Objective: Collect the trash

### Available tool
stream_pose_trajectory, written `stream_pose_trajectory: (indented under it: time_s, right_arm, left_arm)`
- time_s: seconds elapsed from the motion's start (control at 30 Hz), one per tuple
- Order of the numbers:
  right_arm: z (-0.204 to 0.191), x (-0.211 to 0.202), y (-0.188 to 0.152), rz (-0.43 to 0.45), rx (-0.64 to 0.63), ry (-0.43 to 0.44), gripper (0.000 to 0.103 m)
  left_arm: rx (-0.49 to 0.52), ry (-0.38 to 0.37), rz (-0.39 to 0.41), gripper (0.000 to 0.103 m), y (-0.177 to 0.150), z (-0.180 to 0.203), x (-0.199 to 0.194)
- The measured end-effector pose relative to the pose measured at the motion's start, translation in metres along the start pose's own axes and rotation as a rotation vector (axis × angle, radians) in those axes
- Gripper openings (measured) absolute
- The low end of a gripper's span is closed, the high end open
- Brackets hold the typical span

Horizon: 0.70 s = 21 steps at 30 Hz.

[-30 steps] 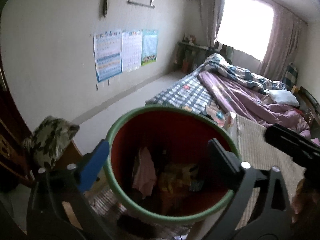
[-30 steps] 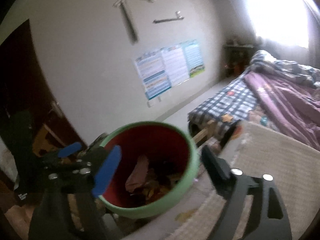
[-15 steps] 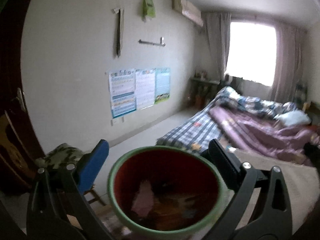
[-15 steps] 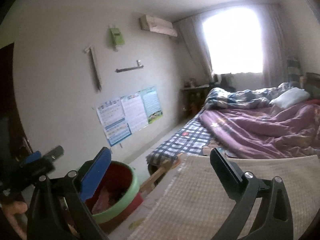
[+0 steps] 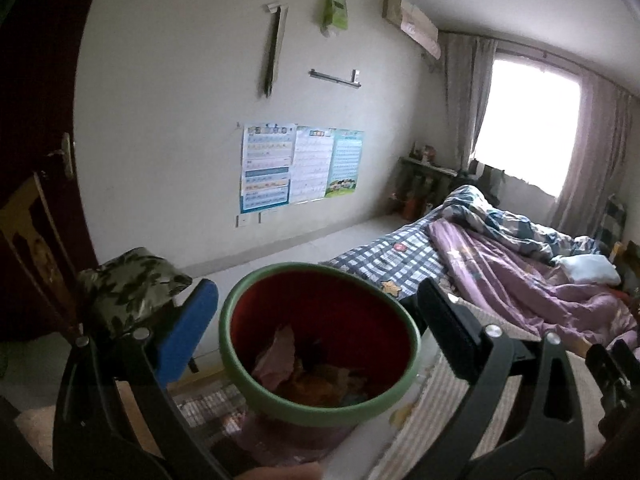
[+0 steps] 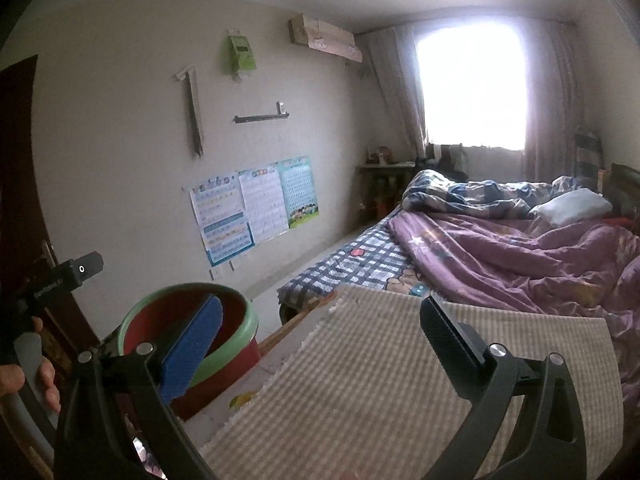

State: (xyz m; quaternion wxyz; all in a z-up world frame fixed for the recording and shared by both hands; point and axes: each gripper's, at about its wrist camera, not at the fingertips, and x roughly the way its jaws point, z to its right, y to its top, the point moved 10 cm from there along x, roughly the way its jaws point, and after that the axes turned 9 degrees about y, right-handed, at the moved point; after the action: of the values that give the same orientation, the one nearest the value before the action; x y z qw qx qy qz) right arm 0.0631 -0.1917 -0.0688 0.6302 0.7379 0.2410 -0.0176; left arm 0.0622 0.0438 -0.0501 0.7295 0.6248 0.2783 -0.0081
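A red bin with a green rim (image 5: 320, 412) sits low in the left wrist view, holding pink and orange trash (image 5: 280, 360). My left gripper (image 5: 316, 328) is open, its jaws spread to either side of the bin's mouth, touching nothing. In the right wrist view the same bin (image 6: 236, 344) stands at lower left, partly behind my blue finger (image 6: 192, 356). My right gripper (image 6: 320, 348) is open and empty above a striped beige mat (image 6: 380, 392). The left tool (image 6: 60, 276) shows at the left edge there.
A bed (image 6: 500, 248) with purple and plaid bedding fills the right side under a bright window (image 6: 472, 84). Posters (image 5: 296, 164) hang on the wall. A camouflage cushion on a chair (image 5: 128, 284) and a dark door (image 5: 36, 160) are at left.
Both cameras tilted up and pulled back from the bin. The right gripper swung right, over the striped mat. The bin now sits lower in both views.
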Motion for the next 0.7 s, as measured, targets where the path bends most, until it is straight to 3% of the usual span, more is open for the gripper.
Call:
stream_pose_trajectory:
  time_s: [0.37,0.7]
  right_arm:
    - [-0.008,-0.008,-0.010,-0.028,-0.020,0.030,0.096]
    - [-0.006,-0.008,-0.014,-0.051,-0.020,0.034,0.096]
  left_arm:
    - [0.074,0.035,-0.020,0.098,-0.010,0.007,-0.015]
    - [0.120,0.012,-0.030,0.098,-0.017,0.023,-0.019]
